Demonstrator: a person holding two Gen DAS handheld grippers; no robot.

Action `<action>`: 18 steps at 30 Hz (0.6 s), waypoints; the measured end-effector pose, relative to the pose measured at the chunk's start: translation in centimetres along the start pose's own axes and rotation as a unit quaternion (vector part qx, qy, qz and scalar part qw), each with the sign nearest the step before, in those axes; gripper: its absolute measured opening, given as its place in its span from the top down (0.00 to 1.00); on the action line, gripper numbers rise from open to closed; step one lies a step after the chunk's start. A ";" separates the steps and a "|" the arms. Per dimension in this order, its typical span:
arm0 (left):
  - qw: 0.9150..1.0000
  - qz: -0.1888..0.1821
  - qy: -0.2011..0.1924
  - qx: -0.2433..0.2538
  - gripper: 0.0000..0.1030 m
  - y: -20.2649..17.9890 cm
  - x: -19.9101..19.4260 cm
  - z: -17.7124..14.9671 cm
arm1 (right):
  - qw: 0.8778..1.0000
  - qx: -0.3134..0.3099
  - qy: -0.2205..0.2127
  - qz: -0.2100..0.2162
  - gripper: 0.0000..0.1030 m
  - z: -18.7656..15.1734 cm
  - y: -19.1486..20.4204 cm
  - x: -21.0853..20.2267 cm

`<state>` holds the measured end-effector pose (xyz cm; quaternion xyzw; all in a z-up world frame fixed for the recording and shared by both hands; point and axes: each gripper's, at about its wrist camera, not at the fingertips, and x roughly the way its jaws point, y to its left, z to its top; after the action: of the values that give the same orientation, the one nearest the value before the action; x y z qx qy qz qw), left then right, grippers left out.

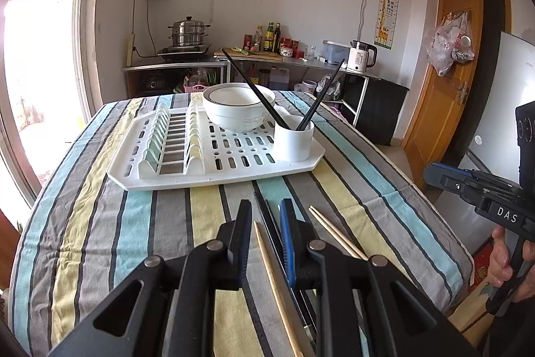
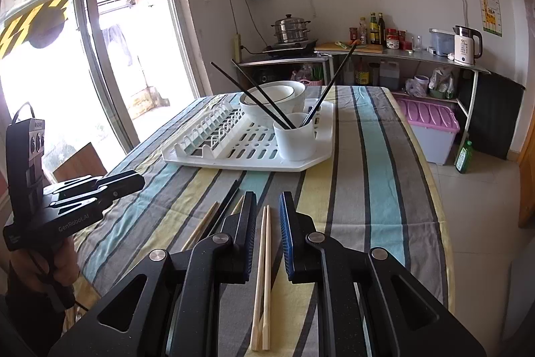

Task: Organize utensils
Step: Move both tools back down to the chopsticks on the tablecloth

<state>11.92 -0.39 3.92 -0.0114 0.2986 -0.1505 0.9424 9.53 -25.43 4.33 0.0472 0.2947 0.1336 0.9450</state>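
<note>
The near ends of the wooden chopsticks point(image 2: 262, 276) are hidden under both grippers. Left gripper point(image 1: 265, 233) and right gripper point(image 2: 267, 223) stand slightly apart, holding nothing.

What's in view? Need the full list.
dish rack: one, white, on the cloth
bowls: apparently two, stacked, white, in the rack
cup: one, white, rack's near corner
black chopsticks in cup: three, standing
black chopsticks on cloth: at least two, near edge
wooden chopsticks: at least three, pale, flat on the cloth
tablecloth: one, striped blue, yellow and grey
steamer pot: one, steel, back counter
kettle: one, white, back counter
left hand-held gripper: black, open over one wooden chopstick
right hand-held gripper: black, open over a wooden pair
</note>
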 end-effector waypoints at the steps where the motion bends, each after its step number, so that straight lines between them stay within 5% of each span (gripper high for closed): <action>1: 1.000 0.000 0.004 0.000 0.82 0.0 0.1 -0.3 | 1.000 0.000 0.002 0.000 0.86 -0.2 0.0 0.0; 18: 0.998 0.002 0.057 -0.011 0.77 0.4 3.5 -3.1 | 0.998 -0.019 0.066 0.013 0.86 -2.0 0.4 5.2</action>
<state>12.96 -0.80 -0.65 -0.0126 0.3533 -0.1455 0.9240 12.42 -23.56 -0.09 0.0246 0.3534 0.1544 0.9223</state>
